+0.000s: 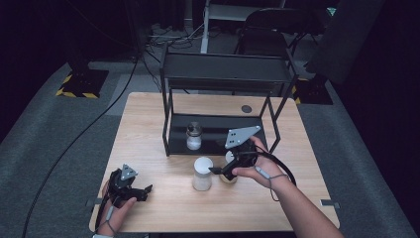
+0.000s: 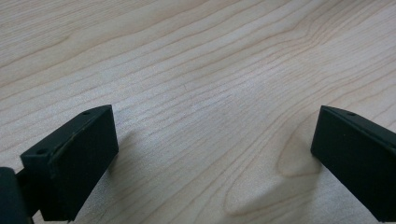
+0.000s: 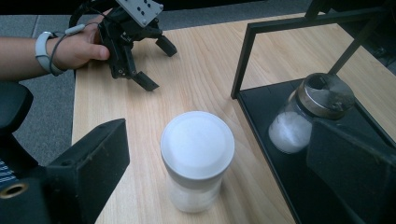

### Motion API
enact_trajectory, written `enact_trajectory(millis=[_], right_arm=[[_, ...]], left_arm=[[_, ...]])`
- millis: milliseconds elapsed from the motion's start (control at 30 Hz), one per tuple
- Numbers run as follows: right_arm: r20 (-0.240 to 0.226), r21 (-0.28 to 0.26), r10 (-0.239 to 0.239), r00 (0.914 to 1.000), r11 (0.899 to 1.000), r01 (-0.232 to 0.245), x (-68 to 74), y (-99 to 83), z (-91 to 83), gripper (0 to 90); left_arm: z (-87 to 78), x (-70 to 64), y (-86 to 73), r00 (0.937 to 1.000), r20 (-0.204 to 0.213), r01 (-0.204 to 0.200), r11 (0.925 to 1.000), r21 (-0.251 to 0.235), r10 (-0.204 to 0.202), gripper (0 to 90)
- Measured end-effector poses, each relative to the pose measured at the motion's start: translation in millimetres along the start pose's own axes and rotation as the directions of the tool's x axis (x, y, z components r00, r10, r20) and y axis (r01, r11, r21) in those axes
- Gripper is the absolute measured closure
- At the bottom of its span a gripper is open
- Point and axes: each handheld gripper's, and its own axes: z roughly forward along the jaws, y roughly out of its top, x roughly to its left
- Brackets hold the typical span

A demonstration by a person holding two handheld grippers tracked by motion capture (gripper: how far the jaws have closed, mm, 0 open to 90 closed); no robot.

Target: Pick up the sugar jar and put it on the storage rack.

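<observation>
Pale wooden counter carries a clear glass jar with a white round lid, upright, near the black metal rack. It stands directly ahead of the right gripper, whose wide-open jaws hold nothing. The left gripper, empty and agape, rests well apart, farther away.
</observation>
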Motion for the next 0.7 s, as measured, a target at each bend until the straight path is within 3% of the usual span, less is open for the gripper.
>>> enact_trajectory(millis=[700], right_arm=[[-0.032,0.020,-0.006,0.9995,1.000,0.007,-2.3,5.5,27.9,5.7]], left_arm=[[0.0,-0.1,0.0,1.0000,0.000,0.000,1.0000,0.000,0.000,0.6]])
